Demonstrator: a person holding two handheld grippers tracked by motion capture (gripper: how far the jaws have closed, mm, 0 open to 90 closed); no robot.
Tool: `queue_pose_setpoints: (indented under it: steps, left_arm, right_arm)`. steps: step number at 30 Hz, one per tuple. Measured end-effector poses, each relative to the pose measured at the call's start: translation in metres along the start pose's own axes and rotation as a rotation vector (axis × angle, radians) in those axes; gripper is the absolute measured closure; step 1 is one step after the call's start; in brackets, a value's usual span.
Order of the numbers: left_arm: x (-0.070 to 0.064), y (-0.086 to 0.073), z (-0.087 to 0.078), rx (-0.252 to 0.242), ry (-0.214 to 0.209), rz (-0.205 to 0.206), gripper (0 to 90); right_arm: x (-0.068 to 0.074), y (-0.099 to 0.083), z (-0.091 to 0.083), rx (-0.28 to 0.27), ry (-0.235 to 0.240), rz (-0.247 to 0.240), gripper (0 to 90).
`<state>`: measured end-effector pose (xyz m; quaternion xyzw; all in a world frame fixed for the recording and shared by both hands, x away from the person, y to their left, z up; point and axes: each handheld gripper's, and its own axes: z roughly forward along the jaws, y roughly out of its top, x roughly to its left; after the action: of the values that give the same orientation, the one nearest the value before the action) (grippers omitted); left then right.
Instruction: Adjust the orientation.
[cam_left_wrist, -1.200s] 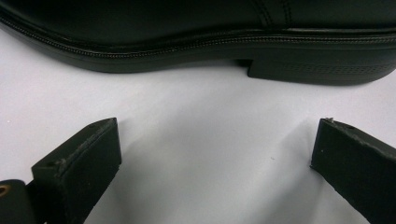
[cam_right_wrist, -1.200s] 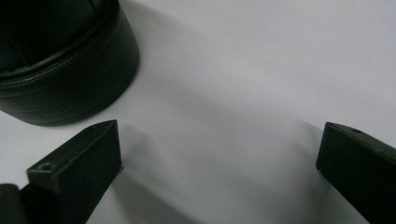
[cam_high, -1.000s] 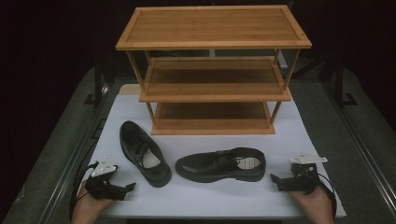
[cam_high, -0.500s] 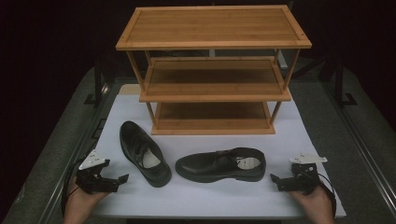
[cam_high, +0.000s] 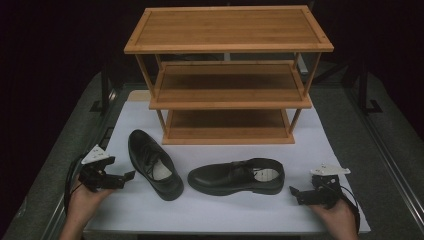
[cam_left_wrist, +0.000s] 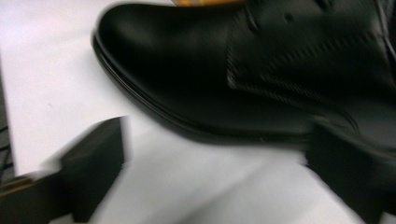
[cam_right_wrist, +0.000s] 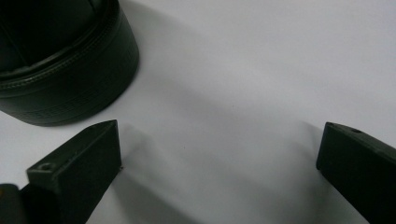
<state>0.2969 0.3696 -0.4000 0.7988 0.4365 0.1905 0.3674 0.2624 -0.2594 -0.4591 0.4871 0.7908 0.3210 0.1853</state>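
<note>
Two black leather shoes lie on the white mat (cam_high: 220, 212) in front of a three-tier bamboo rack (cam_high: 227, 47). The left shoe (cam_high: 154, 163) points toe-forward toward the table's front. The right shoe (cam_high: 237, 176) lies crosswise with its toe to the left. My left gripper (cam_high: 124, 180) stands open just left of the left shoe, apart from it. In the left gripper view my left gripper (cam_left_wrist: 219, 182) faces the shoe's toe (cam_left_wrist: 243, 70), blurred. My right gripper (cam_high: 296, 195) is open on the mat, just right of the right shoe's heel (cam_right_wrist: 60, 70), with nothing between its jaws (cam_right_wrist: 219, 163).
The rack's three shelves are bare. Dark grey table surface (cam_high: 365, 140) surrounds the mat, with black rails along both sides. A person's hands hold both grippers at the table's front edge.
My left gripper has drifted a little left and farther from the front edge, now level with the left shoe's toe. The right gripper and both shoes stayed put.
</note>
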Motion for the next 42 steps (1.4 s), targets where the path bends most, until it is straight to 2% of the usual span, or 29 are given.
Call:
queue_pose_setpoints:
  steps: [2, 7, 8, 10, 13, 14, 17, 18, 22, 27, 30, 31, 32, 35, 36, 39, 40, 42]
  left_arm:
    - [0.006, 0.010, 0.002, -0.001, 0.032, 0.007, 16.7]
    - [0.016, 0.022, 0.005, -0.004, 0.051, 0.027, 19.7]
    - [0.018, 0.027, 0.007, -0.006, 0.054, 0.030, 25.9]
    - [0.020, 0.031, 0.009, -0.005, 0.058, 0.033, 26.8]
    - [0.028, 0.039, 0.014, -0.012, 0.059, 0.030, 38.4]
    - [0.033, 0.043, 0.017, -0.017, 0.068, 0.033, 46.5]
    - [0.038, 0.047, 0.021, -0.023, 0.073, 0.030, 60.6]
    - [0.044, 0.052, 0.026, -0.016, 0.079, 0.025, 64.9]
    - [0.052, 0.061, 0.032, -0.014, 0.085, 0.012, 89.2]
    - [0.064, 0.072, 0.045, 0.012, 0.088, -0.008, 90.0]
    - [0.073, 0.079, 0.059, 0.033, 0.117, -0.001, 90.0]
    - [0.073, 0.079, 0.059, 0.033, 0.117, -0.001, 90.0]
    - [0.079, 0.080, 0.067, 0.037, 0.119, -0.015, 90.0]
    - [0.084, 0.079, 0.074, 0.049, 0.124, -0.025, 90.0]
    - [0.089, 0.078, 0.083, 0.063, 0.136, -0.039, 90.0]
    - [0.094, 0.076, 0.088, 0.065, 0.135, -0.058, 90.0]
    - [0.097, 0.073, 0.093, 0.077, 0.129, -0.076, 90.0]
    - [0.098, 0.071, 0.097, 0.091, 0.122, -0.080, 90.0]
  right_arm:
    - [0.000, 0.000, 0.000, 0.000, 0.000, 0.000, 0.0]
    - [0.000, 0.000, 0.000, 0.000, 0.000, 0.000, 0.0]
    - [0.000, 0.000, 0.000, 0.000, 0.000, 0.000, 0.0]
    - [0.000, 0.000, 0.000, 0.000, 0.000, 0.000, 0.0]
    - [0.000, 0.000, 0.000, -0.001, 0.000, -0.001, 0.0]
    - [0.000, 0.000, 0.000, -0.003, 0.000, 0.000, 0.0]
    - [0.000, 0.000, 0.000, -0.003, 0.001, 0.000, 0.0]
    - [0.000, 0.000, 0.000, -0.003, 0.001, 0.000, 0.0]
    - [0.000, 0.000, 0.000, -0.003, 0.001, 0.001, 0.0]
    - [0.000, 0.000, 0.000, -0.003, 0.002, 0.002, 0.0]
    - [0.000, 0.000, 0.000, -0.002, 0.002, 0.002, 0.0]
    - [0.000, 0.000, 0.000, -0.002, 0.002, 0.002, 0.0]
    - [0.000, 0.000, 0.000, -0.003, 0.002, 0.002, 0.0]
    - [0.000, 0.000, 0.000, -0.003, 0.002, 0.003, 0.0]
    - [0.000, 0.000, 0.000, -0.002, 0.002, 0.003, 0.0]
    - [0.000, 0.000, 0.000, -0.002, 0.002, 0.003, 0.0]
    - [0.000, 0.000, 0.000, -0.002, 0.002, 0.003, 0.0]
    - [0.000, 0.000, 0.000, -0.003, 0.003, 0.003, 0.0]
